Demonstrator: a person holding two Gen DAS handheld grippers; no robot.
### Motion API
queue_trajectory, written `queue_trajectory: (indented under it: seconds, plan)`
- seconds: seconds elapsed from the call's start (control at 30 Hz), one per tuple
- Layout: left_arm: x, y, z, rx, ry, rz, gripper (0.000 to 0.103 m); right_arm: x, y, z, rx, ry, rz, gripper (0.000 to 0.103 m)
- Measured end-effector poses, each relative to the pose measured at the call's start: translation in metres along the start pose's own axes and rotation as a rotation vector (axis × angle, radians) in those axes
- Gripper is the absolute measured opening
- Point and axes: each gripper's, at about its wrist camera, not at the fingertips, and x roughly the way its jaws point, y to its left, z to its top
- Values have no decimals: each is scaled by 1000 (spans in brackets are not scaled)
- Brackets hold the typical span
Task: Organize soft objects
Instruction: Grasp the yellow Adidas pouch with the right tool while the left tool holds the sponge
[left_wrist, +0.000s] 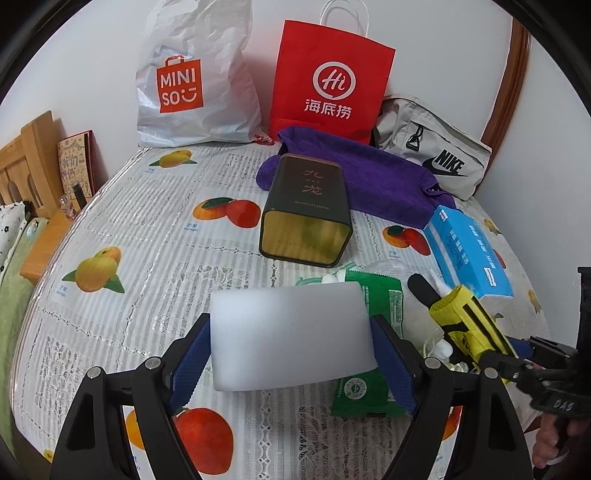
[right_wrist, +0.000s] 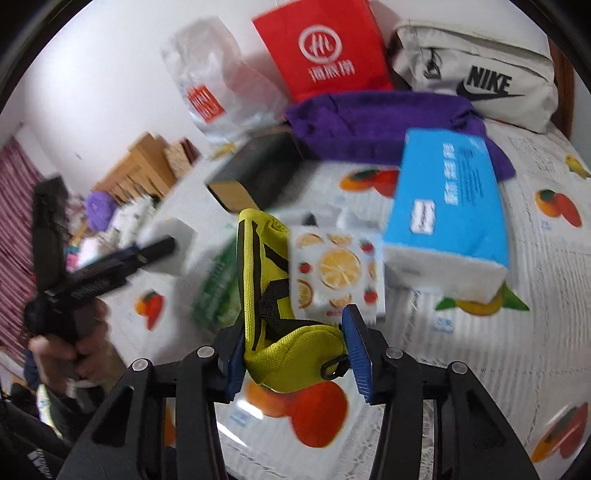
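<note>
Blue-padded jaws of the left gripper (left_wrist: 291, 354) stand wide and clamp a white foam block (left_wrist: 288, 332) by its two sides. Beyond the block lies a dark open tin (left_wrist: 306, 214) on its side. The right gripper (right_wrist: 295, 354) is half closed on a yellow pouch (right_wrist: 273, 317), apparently pinching it, though that view is blurred. Right of the tin sits a blue tissue pack (left_wrist: 469, 251); behind the tin is a purple towel (left_wrist: 380, 177).

a dark tin (left_wrist: 306, 210) lies open-mouthed before a red paper bag (left_wrist: 330, 83) and white plastic bag (left_wrist: 195, 74).
</note>
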Motion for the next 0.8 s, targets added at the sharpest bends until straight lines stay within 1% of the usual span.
queue_trajectory:
  seconds: [0.1, 0.17, 0.23, 0.27, 0.3, 0.37, 0.47, 0.53, 0.6, 0.67, 0.73, 0.77, 0.8]
  plan:
    - [2, 2, -2, -2, 10, 8, 83, 12, 0, -3, 6, 44, -19, 55]
    - [3, 2, -3, -6, 16, 9, 83, 16, 3, -5, -14, 55, -42, 55]
    - [3, 2, -4, -4, 18, 13, 83, 11, 6, -7, -31, 19, -38, 49]
    - [3, 2, -4, -5, 19, 18, 83, 6, 7, -7, -26, 10, -5, 48]
    - [3, 2, -4, -5, 21, 18, 83, -2, 8, -5, -10, -5, 63, 48]
    - [4, 2, -3, -8, 22, 17, 83, -15, 10, -4, 11, -41, 154, 48]
    - [5, 0, -3, -9, 25, 13, 83, -25, 5, -1, 48, -71, 190, 48]
    - [4, -1, -4, -3, 25, 14, 83, -29, -4, 1, 99, -90, 217, 48]
    - [4, -2, -4, -1, 26, 13, 83, -31, -13, 3, 135, -106, 214, 48]
    - [5, -2, -4, 0, 27, 11, 83, -34, -26, 1, 180, -111, 185, 48]
    - [5, -3, -4, 0, 28, 12, 83, -33, -40, -2, 238, -104, 194, 48]
    - [6, -3, -4, 0, 30, 11, 83, -31, -45, -4, 259, -94, 183, 48]
    - [7, -4, -4, 2, 33, 10, 83, -29, -50, -7, 274, -85, 153, 48]
